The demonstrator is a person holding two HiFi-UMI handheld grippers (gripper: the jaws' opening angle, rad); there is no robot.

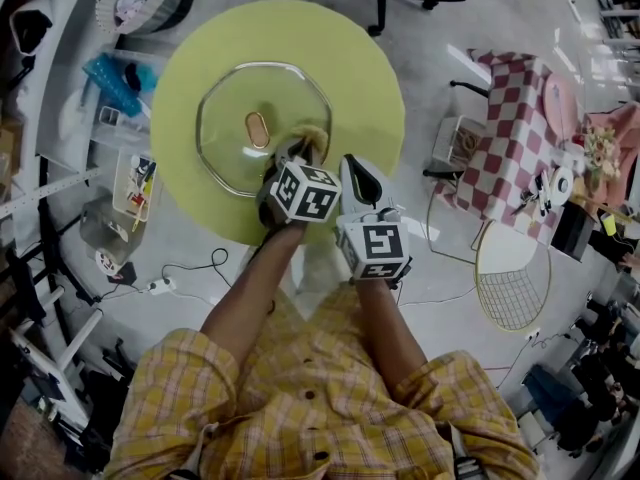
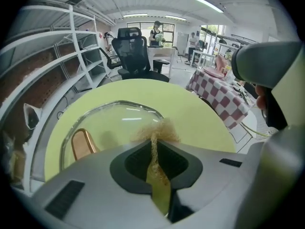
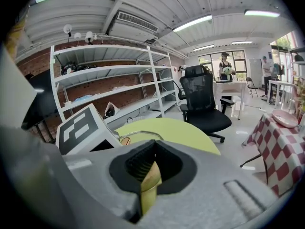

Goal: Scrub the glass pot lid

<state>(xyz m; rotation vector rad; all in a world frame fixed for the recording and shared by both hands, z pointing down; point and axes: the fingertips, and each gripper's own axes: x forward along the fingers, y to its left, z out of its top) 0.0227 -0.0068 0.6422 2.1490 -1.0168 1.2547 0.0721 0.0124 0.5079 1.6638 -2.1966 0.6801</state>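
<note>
Left hand-held gripper (image 2: pixel 155 146) clamps a mostly hidden scourer (image 2: pixel 160 130) on the glass lid (image 2: pixel 107 123) — right hand-held gripper (image 3: pixel 149 168) closed.

A round yellow-green table (image 1: pixel 360 78) stands on the grey floor (image 1: pixel 470 8). One glass pot lid (image 1: pixel 290 103) lies flat on it, left of the table's centre, with a copper-coloured oval handle (image 1: pixel 257 128) at its middle.
</note>
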